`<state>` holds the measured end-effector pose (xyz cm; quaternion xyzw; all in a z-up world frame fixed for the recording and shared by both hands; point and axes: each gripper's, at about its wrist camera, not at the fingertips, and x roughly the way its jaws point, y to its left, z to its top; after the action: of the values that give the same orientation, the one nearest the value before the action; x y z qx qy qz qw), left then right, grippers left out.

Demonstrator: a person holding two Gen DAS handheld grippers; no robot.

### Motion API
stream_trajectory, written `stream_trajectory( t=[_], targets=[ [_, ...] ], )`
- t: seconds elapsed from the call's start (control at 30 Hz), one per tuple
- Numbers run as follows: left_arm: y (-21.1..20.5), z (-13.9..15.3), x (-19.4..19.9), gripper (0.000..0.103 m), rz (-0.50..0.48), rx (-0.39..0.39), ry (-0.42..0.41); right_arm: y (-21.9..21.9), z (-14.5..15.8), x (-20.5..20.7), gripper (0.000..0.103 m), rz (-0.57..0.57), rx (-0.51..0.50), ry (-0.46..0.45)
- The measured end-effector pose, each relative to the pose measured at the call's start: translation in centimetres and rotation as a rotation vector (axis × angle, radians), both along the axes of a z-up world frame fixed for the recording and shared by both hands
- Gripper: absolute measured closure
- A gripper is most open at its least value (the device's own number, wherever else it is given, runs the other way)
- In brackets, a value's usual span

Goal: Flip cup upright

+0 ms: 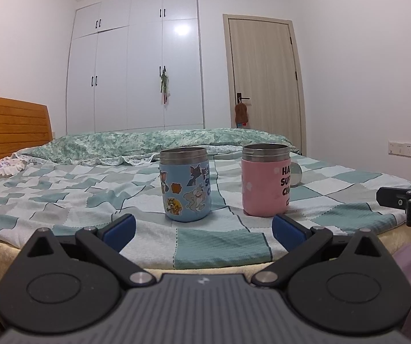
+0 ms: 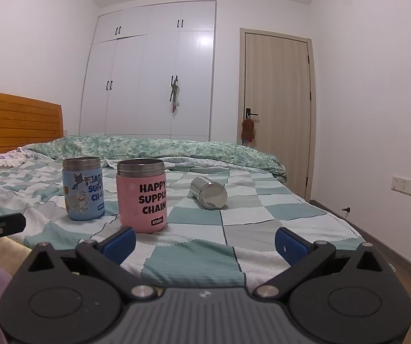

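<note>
A bare steel cup [image 2: 209, 192] lies on its side on the checkered bedspread [image 2: 251, 218], right of and beyond the pink cup; in the left wrist view only its end [image 1: 296, 175] peeks out behind the pink cup. A pink cup [image 2: 142, 195] [image 1: 265, 180] and a blue cartoon cup [image 2: 83, 188] [image 1: 186, 184] stand upright. My left gripper [image 1: 204, 226] is open and empty, in front of the blue cup. My right gripper [image 2: 205, 239] is open and empty, near the bed's front edge, short of the steel cup.
A folded green quilt [image 2: 159, 147] lies along the far side of the bed. A wooden headboard [image 2: 16, 123] is at the left. The white wardrobe [image 2: 153, 71] and a door [image 2: 277, 109] stand behind. Floor shows at the right [image 2: 392, 261].
</note>
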<state>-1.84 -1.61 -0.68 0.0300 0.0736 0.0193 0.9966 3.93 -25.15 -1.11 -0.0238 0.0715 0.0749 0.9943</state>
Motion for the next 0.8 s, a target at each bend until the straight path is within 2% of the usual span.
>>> stream_trajectory(
  t=[0.8],
  targets=[
    [-0.02, -0.01, -0.11, 0.000, -0.002, 0.003, -0.005, 0.17, 0.06, -0.19, 0.000, -0.002, -0.002, -0.002]
  ],
)
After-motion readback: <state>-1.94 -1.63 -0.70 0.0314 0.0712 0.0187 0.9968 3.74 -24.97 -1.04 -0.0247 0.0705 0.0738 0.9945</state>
